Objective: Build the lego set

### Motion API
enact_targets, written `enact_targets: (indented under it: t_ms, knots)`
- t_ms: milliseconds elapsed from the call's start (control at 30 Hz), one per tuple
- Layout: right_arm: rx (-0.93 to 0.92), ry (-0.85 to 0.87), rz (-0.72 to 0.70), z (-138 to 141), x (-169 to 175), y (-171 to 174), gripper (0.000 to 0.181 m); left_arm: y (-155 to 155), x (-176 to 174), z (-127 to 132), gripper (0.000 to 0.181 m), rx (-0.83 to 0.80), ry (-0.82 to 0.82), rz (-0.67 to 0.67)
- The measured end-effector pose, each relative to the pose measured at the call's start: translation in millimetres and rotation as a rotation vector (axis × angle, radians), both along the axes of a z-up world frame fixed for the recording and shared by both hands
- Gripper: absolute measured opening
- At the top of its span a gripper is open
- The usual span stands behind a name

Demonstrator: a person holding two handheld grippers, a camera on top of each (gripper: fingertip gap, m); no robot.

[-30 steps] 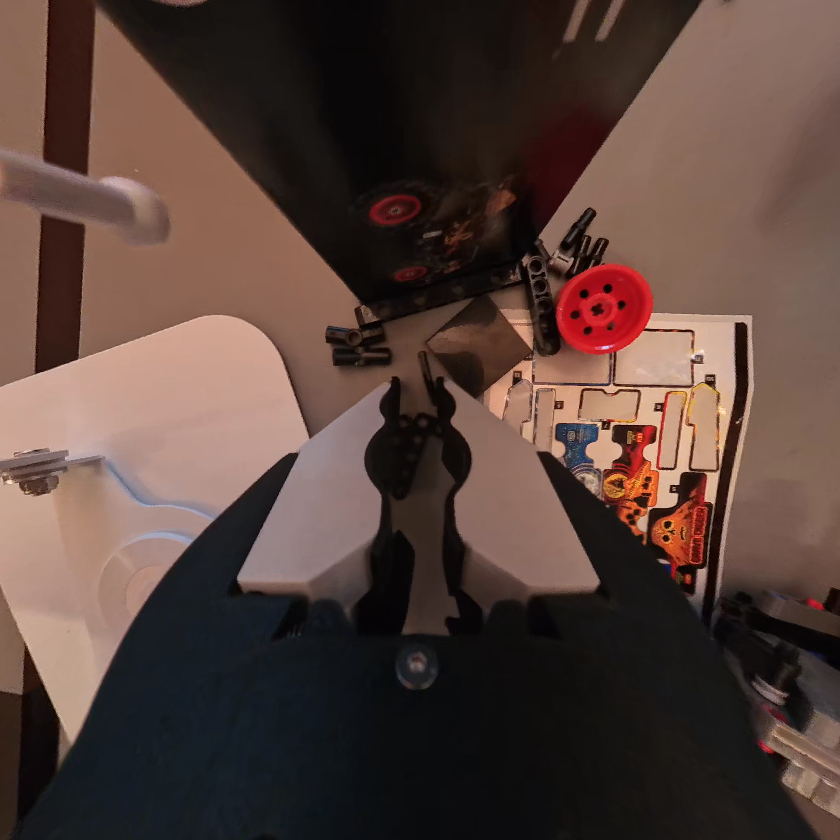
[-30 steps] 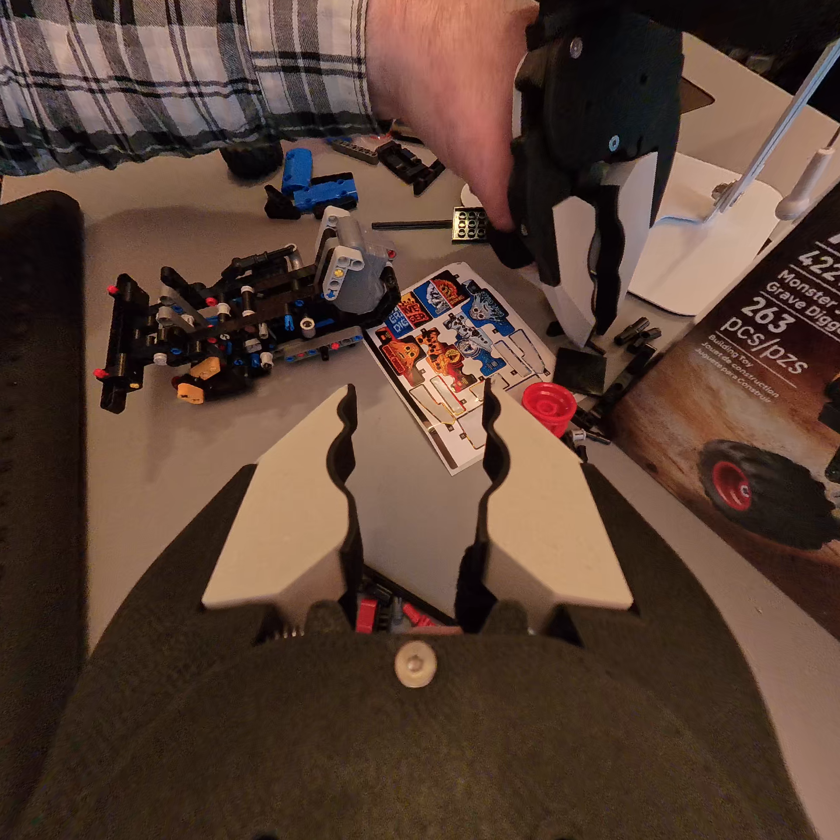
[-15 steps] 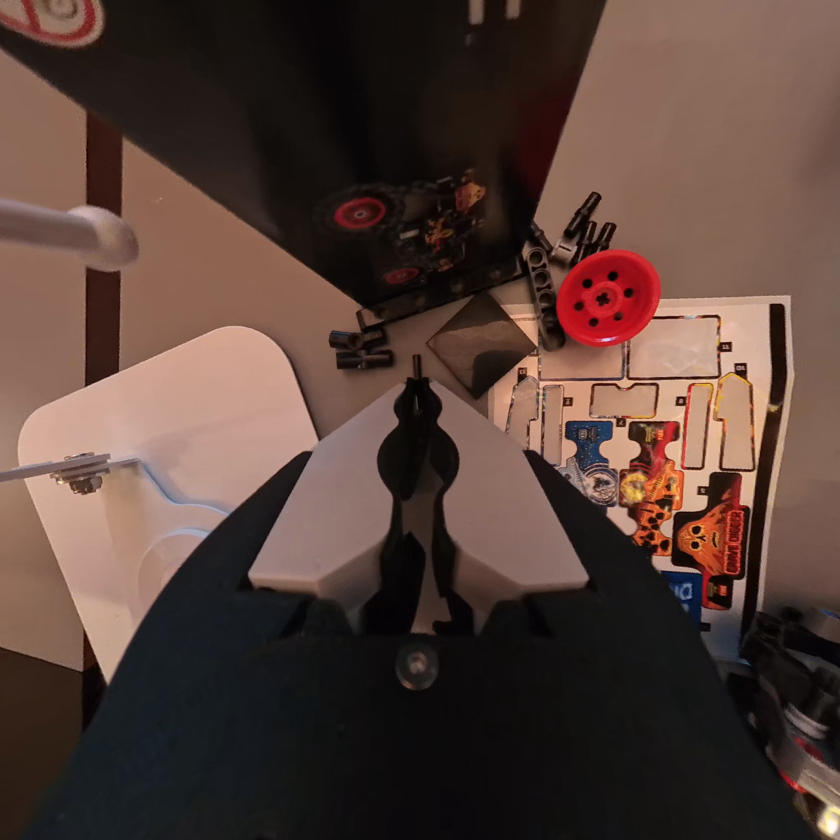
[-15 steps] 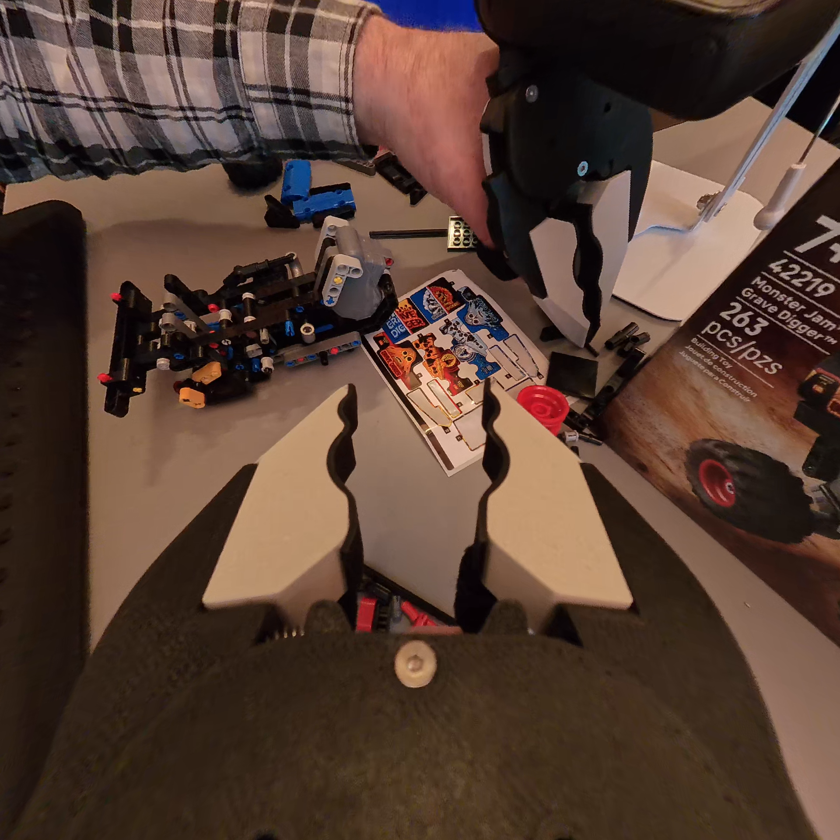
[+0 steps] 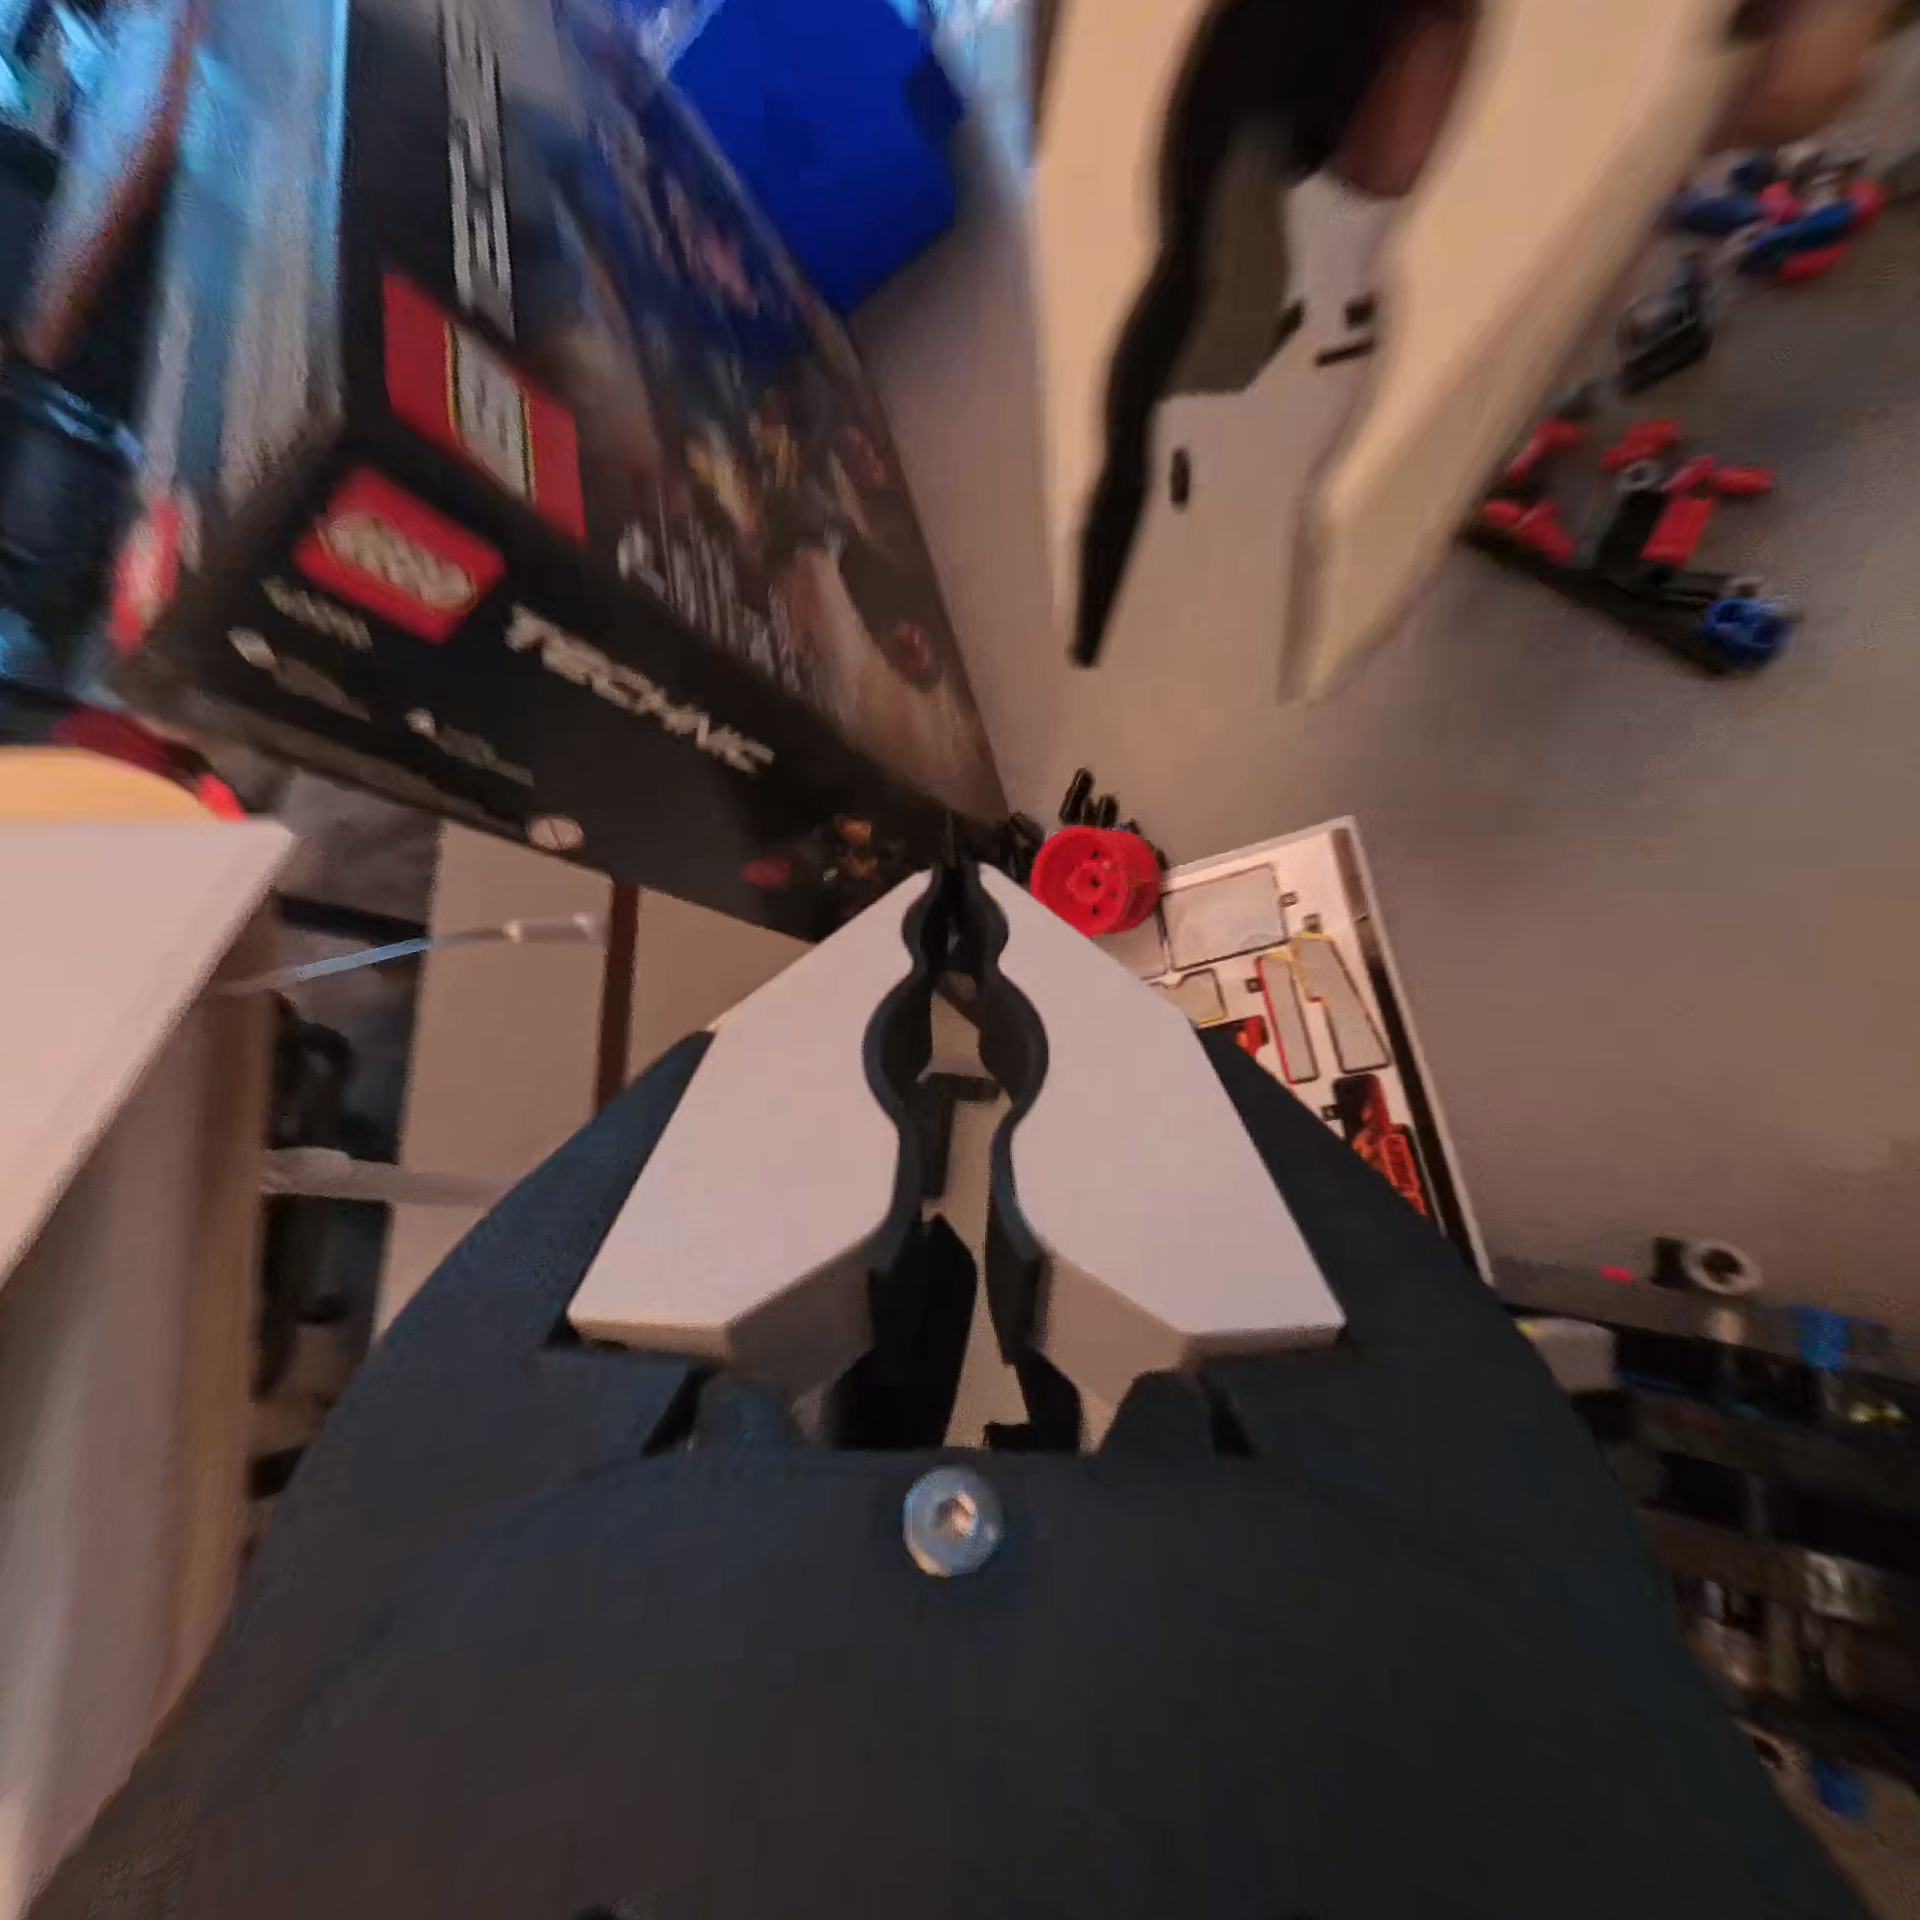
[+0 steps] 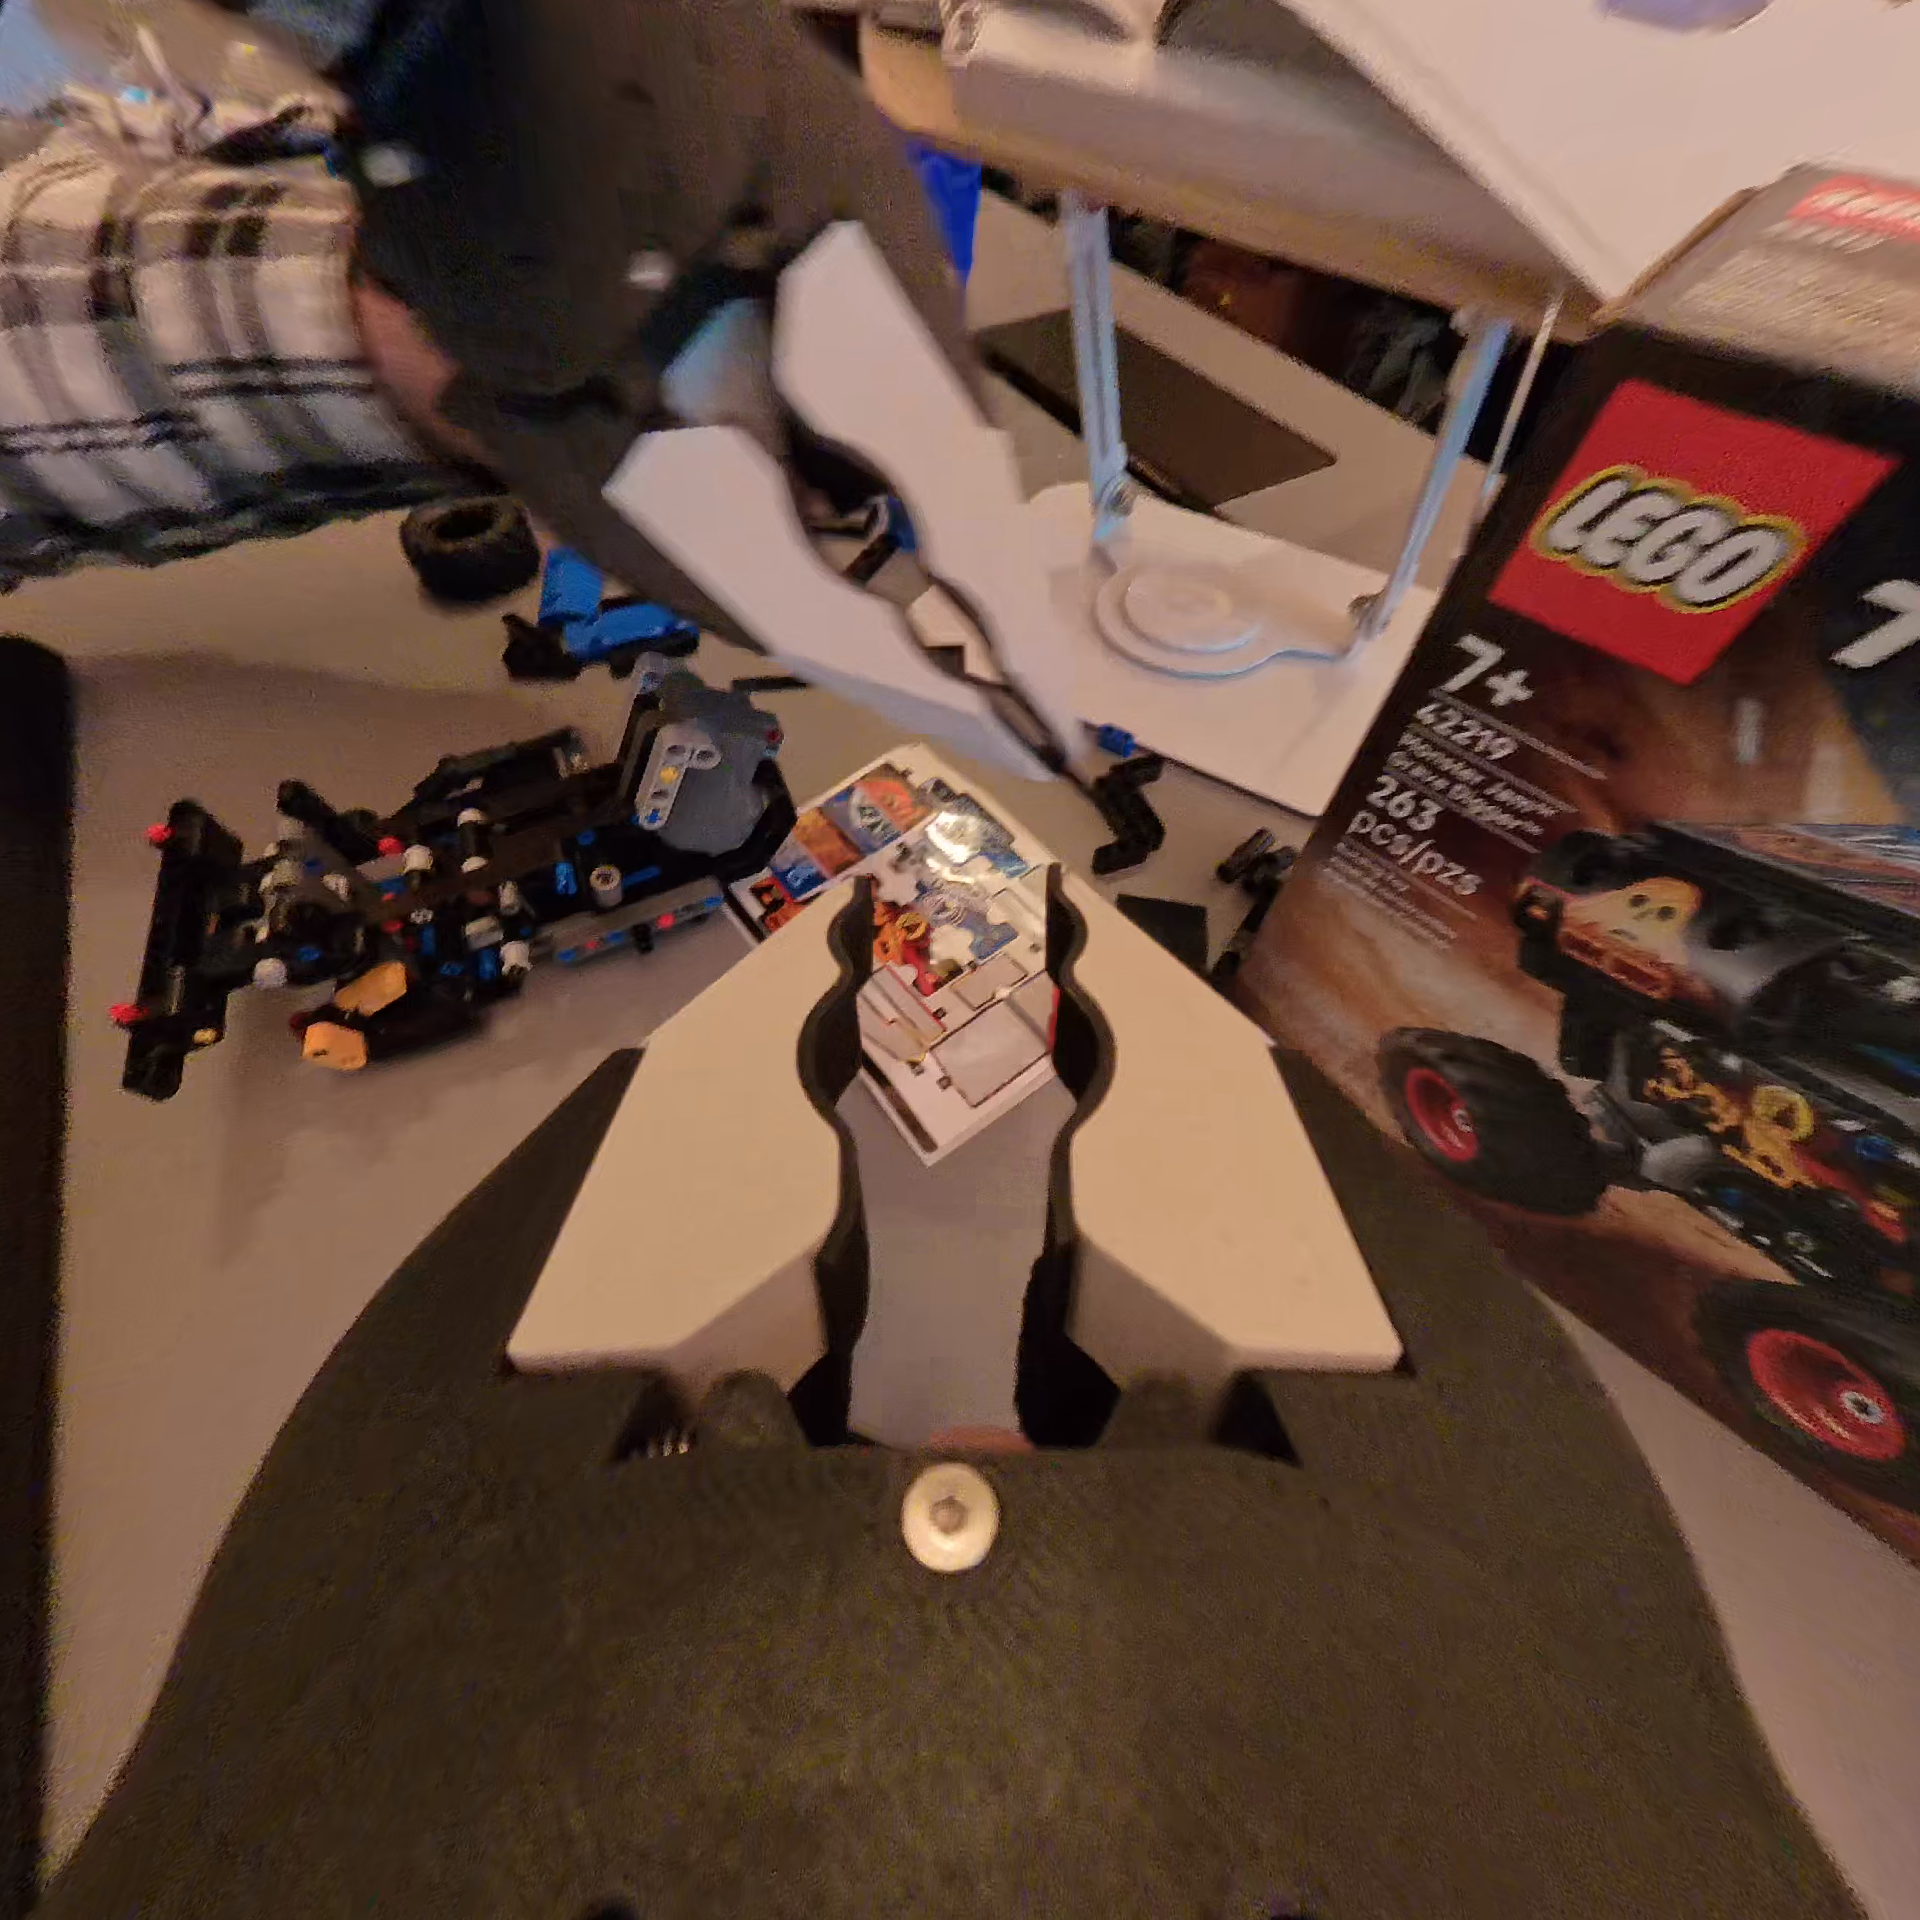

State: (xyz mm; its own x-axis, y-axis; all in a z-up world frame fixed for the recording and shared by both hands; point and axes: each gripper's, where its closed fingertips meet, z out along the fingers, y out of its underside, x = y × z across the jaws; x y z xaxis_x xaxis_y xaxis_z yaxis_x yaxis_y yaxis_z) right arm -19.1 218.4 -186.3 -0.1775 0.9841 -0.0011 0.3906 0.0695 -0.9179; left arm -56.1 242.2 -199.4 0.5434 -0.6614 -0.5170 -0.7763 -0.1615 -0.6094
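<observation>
- A grey worktop [image 6: 260, 1195] carries one part-built black chassis [image 6: 436, 894], one sticker sheet [image 6: 935, 935] and one set box [image 6: 1662, 935].
- One red wheel hub [image 5: 1091, 883] lies at the sheet's corner.
- The left hand-held gripper [image 5: 954, 883], tilted, is pressed together on a thin black pin [image 5: 948, 847].
- The right hand-held gripper [image 6: 956, 894] hovers spread, empty, over the sheet.

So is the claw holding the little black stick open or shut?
Shut. The left gripper has its fingertips pinched together on a thin black piece that pokes out past them.
</observation>
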Motion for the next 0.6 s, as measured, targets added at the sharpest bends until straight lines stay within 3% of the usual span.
enact_targets:
  t_ms: [100, 200, 600]
  knots:
    - [0.012, 0.060, -0.027, 10.7, -1.6, 2.7, 0.015, -19.5, 18.5, 18.6, 0.000, 0.127, 0.087, -0.070]
    - [-0.026, 0.088, 0.014, 15.6, -2.3, -7.2, 0.011, -30.4, 29.4, 25.8, 0.000, 0.216, 0.172, -0.106]
    - [-0.021, 0.117, 0.073, 21.3, -0.2, -20.1, 0.000, -39.2, 42.6, 36.5, 0.000, 0.331, 0.247, -0.160]
